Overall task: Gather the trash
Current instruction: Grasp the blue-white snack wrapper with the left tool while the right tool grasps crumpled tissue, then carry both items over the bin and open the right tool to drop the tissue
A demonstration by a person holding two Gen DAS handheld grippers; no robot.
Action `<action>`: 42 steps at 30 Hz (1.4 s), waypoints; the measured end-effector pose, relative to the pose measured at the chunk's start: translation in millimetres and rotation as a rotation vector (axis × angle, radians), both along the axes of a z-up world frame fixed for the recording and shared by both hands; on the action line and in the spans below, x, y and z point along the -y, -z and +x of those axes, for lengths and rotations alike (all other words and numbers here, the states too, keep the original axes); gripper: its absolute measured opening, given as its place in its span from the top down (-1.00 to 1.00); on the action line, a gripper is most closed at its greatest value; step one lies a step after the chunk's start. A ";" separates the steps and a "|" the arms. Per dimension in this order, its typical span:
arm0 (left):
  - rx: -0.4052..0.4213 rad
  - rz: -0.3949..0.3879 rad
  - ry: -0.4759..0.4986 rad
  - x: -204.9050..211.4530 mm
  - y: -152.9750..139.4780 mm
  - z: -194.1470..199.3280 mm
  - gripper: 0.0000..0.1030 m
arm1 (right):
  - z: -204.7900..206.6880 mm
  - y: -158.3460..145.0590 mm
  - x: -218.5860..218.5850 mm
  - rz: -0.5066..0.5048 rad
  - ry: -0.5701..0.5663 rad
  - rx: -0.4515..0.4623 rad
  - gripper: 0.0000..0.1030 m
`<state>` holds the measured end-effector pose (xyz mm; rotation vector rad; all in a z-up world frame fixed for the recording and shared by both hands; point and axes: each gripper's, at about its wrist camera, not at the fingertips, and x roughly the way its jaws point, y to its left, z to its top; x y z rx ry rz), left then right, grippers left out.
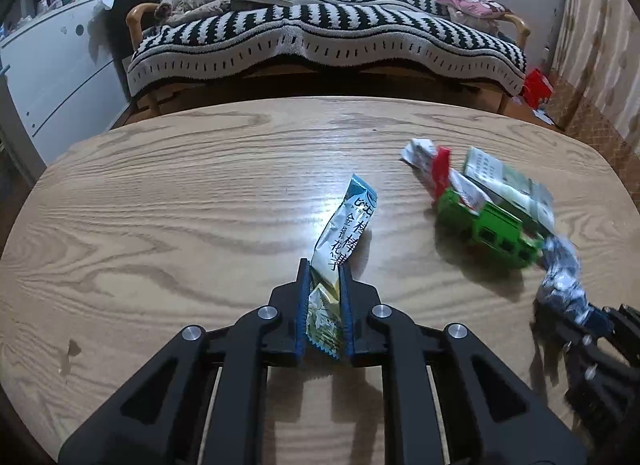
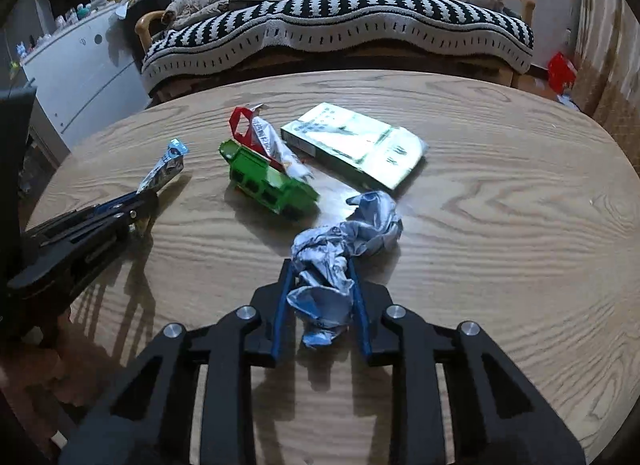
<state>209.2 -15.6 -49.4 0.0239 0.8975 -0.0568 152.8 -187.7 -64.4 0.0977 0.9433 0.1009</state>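
Left tongs [image 1: 324, 277] pinched on the long snack wrapper [image 1: 340, 241], table [image 1: 160, 185] centre; right tongs [image 2: 320, 277] squeezed around the crumpled foil wrapper [image 2: 340, 249], at 6 o'clock of the green carton [image 2: 268, 181]. Judgement: lift both straight up, grips firm; the wrappers look light and slippery, so a loose pinch risks a drop

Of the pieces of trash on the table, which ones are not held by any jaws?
Three lie free: the green carton, the red-and-white wrapper resting on it, and the flat pale green packet.
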 end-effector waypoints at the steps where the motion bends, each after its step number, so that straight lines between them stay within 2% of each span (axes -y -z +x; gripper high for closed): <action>1: 0.004 -0.008 0.003 1.0 -3.0 -3.9 0.75 | -4.5 -2.6 5.1 -0.003 0.004 0.005 0.54; 6: 0.037 -0.035 0.054 27.3 -22.1 -28.1 0.75 | -40.0 -20.6 46.2 -0.001 0.044 0.040 0.57; 12: 0.077 -0.052 0.172 96.0 -43.4 -69.1 0.75 | -102.5 -38.9 120.7 -0.026 0.123 0.070 0.57; 23: 0.054 -0.077 0.496 287.7 -40.0 -146.2 0.75 | -242.1 -43.8 298.5 -0.026 0.410 0.096 0.57; 27: 0.050 -0.061 0.635 360.8 -33.9 -187.2 0.75 | -300.8 -33.5 367.7 -0.016 0.540 0.092 0.57; 31: 0.015 -0.078 0.756 417.3 -26.1 -221.7 0.75 | -356.5 -14.4 424.0 0.005 0.664 0.062 0.57; 37: -0.011 -0.069 0.915 485.3 -13.3 -276.2 0.75 | -413.7 12.2 477.8 0.068 0.766 0.012 0.57; 42: -0.067 -0.080 1.035 516.1 3.2 -311.2 0.75 | -439.8 37.5 501.5 0.131 0.811 -0.063 0.56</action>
